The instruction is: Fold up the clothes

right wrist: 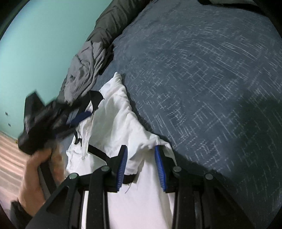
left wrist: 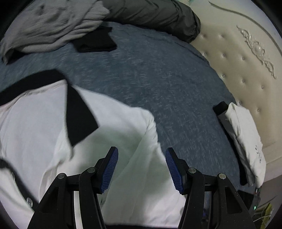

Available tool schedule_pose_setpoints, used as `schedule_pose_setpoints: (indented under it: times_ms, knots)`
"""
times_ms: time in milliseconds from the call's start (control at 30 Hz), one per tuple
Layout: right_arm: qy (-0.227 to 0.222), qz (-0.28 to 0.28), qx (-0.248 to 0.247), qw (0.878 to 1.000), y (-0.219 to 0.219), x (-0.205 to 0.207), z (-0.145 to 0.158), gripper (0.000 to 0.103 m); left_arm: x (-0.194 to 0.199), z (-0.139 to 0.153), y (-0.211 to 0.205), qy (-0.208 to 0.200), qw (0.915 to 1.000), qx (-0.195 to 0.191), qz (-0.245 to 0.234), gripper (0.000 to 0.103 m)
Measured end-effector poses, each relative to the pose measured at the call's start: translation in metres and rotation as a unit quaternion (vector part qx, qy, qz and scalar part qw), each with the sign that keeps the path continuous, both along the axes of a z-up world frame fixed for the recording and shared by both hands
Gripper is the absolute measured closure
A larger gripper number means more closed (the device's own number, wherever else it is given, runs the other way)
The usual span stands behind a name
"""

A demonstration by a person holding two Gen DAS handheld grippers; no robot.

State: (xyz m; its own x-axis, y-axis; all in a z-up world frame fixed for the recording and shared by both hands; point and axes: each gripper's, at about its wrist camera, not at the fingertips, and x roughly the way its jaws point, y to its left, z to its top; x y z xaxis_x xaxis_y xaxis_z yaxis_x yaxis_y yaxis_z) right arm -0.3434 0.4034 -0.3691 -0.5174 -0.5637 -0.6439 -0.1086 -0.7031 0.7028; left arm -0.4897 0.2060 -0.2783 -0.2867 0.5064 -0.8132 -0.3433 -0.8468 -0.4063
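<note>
1. Left gripper (left wrist: 141,169): jaws spread wide, blue pads (left wrist: 110,169) apart, nothing pinched; poised over the white shirt (left wrist: 112,126).
2. Right gripper (right wrist: 141,167): jaws fairly wide, with a bunched fold of the white shirt (right wrist: 121,114) between the blue pads (right wrist: 122,167); cannot tell whether the pads actually press the cloth.
3. White shirt with black collar trim (left wrist: 79,112): spread rumpled on the blue bedspread (left wrist: 158,79), at its near edge.
4. Seen blurred from the right wrist, beside the shirt: the left gripper (right wrist: 44,121), held in a bare hand (right wrist: 35,179).
5. Farther out: folded black garment (left wrist: 95,41) on the bedspread, partly under a crumpled grey cloth (left wrist: 52,26); dark grey duvet (left wrist: 158,15) along the far edge.
6. Near the tufted cream headboard (left wrist: 246,61): a folded white garment (left wrist: 245,133) stacked with dark ones.
7. Teal wall (right wrist: 35,52) behind the bed.
</note>
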Motion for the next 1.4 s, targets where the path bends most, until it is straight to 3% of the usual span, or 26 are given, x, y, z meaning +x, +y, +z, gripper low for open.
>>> schedule_pose_setpoints:
  times_ms: [133,300,500,600,967,1200,1267,1333,1400]
  knots:
    - [-0.003,-0.008,-0.001,1.0,0.006,0.001,-0.007,0.088,-0.017,-0.008,0.019,-0.005,0.9999,-0.015,-0.003,0.043]
    - [0.003,-0.011,-0.012,1.0,0.012,0.003,-0.009,0.096,-0.028,-0.016,0.035,-0.008,0.9997,-0.018,-0.011,0.049]
    - [0.006,-0.013,-0.022,1.0,0.018,0.008,-0.011,0.099,-0.035,-0.027,0.035,-0.021,0.9998,-0.004,0.006,0.093]
    - [0.009,-0.015,-0.023,1.0,0.021,0.012,-0.011,0.1,-0.038,-0.028,0.028,-0.018,0.9996,0.01,0.02,0.099]
    - [0.018,-0.036,-0.018,0.999,0.033,0.031,-0.008,0.101,-0.049,-0.029,0.01,-0.017,0.9965,0.033,0.074,0.1]
    - [0.021,-0.049,-0.012,0.999,0.032,0.032,-0.006,0.101,-0.047,-0.029,0.015,-0.02,0.9981,0.022,0.054,0.099]
    - [0.019,-0.05,-0.011,0.998,0.031,0.029,-0.007,0.101,-0.043,-0.023,0.014,-0.008,0.9989,0.014,0.044,0.092]
    - [0.015,-0.052,-0.012,0.998,0.03,0.026,-0.009,0.101,-0.035,-0.013,0.01,0.003,0.9994,0.012,0.031,0.067]
    - [0.014,-0.052,-0.013,0.998,0.03,0.026,-0.009,0.101,-0.025,-0.008,0.001,0.001,0.9996,0.014,0.023,0.057]
